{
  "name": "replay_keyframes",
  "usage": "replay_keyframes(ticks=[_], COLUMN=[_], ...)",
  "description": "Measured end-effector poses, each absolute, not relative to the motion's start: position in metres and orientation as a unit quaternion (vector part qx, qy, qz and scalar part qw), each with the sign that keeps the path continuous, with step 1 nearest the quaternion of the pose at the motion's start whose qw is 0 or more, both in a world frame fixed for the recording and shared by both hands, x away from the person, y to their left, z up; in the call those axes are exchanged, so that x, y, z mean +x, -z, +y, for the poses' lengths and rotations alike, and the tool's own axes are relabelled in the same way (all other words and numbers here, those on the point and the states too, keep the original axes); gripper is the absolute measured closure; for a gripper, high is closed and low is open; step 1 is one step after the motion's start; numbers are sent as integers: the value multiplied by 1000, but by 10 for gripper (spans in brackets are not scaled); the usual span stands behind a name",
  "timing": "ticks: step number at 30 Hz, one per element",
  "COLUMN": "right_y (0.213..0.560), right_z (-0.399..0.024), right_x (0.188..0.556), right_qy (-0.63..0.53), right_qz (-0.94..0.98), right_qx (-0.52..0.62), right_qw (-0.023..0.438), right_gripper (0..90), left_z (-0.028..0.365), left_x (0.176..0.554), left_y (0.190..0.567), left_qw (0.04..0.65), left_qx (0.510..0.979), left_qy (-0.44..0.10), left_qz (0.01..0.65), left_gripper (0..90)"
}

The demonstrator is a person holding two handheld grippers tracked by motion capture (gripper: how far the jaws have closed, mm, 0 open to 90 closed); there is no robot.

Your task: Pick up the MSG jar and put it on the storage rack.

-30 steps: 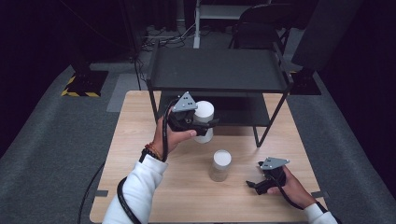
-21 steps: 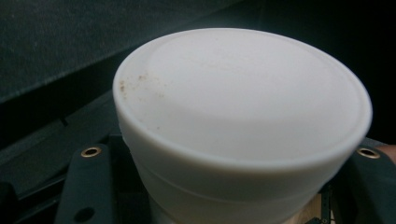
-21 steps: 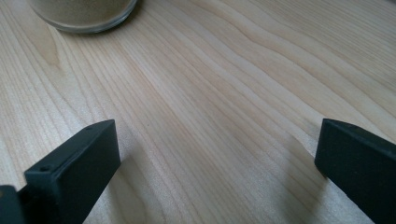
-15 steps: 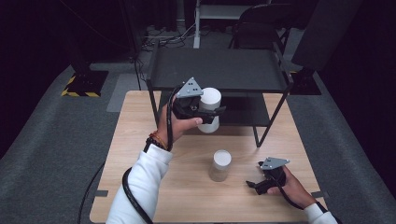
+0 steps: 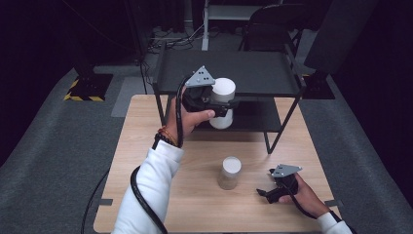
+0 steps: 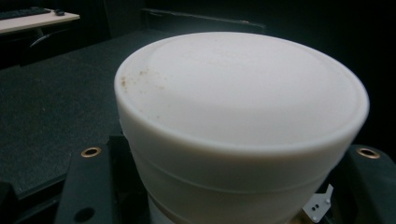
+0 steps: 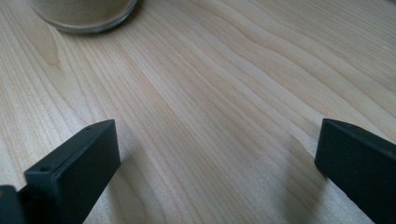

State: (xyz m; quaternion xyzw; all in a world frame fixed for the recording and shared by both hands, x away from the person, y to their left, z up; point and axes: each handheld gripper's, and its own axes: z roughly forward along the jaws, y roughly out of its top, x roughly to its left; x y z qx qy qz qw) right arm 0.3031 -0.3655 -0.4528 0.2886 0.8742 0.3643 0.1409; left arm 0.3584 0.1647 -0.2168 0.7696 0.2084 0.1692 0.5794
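Clamping a white container [image 5: 223, 101] between my left jaws, I hold it upright in the air at the front edge of the black shelf rack [image 5: 253, 73], just in front of its top shelf. My left gripper [image 5: 214, 103] grips the container's sides below its lid. The left gripper view gives what the high view cannot: the broad white lid [image 6: 243, 88] from close up, with small brown specks near its left rim, and my black jaws pressed against the body on either side beneath it. The high view in turn shows the container's place over the far half of the wooden table [image 5: 146, 195].

My right gripper [image 5: 273, 191] lies low at the near right of the table, its jaws spread wide with nothing between them. The right gripper view shows bare wood grain between the two black jaws, and at its upper left the base of a clear jar [image 7: 84, 16] with pale brownish contents. From above, that jar [image 5: 229, 173] stands upright with a white lid near the table's middle, just left of my right gripper and apart from it.
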Motion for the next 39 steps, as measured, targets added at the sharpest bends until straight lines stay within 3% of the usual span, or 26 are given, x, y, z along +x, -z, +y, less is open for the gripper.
replay_keyframes(ticks=[27,39], right_y=[453,453], right_z=[-366,-366], right_x=[303,303], right_qy=[-364,-364], right_qz=[874,874], right_qx=[288,288], right_qw=[141,140], right_gripper=[0,0], left_z=[159,148], left_x=[373,391], left_y=[166,160], left_qw=[597,598], left_qx=[754,743], left_qy=[-187,-201], left_qz=[200,224], left_gripper=[345,345])
